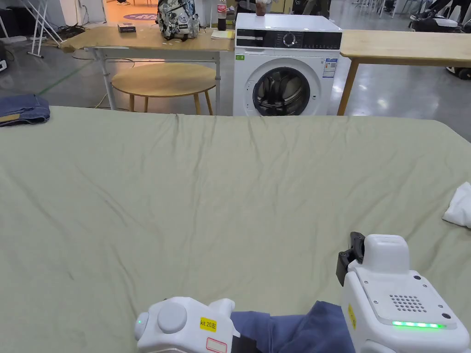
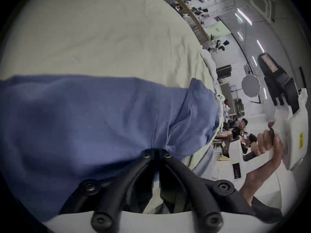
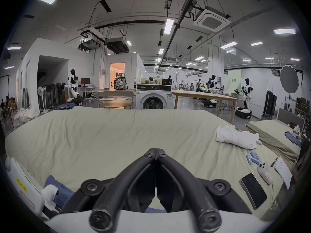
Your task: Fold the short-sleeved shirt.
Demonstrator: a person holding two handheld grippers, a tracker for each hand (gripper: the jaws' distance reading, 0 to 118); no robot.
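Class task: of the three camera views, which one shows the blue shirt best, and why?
The left gripper view: the blue shirt spreads across the frame, with the left gripper shut on its edge. The head view shows a bunched part low between the grippers; the right gripper view shows a corner at lower left.

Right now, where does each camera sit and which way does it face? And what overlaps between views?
Head view: on the person's head, looking down across the green bed sheet toward the washing machine; both tool housings show at the bottom edge.
Left gripper view: on the left tool, tilted, facing the blue shirt it pinches; the person's right hand shows.
Right gripper view: on the right tool, level, facing the washing machine; jaws together.
Shared: sheet, shirt.
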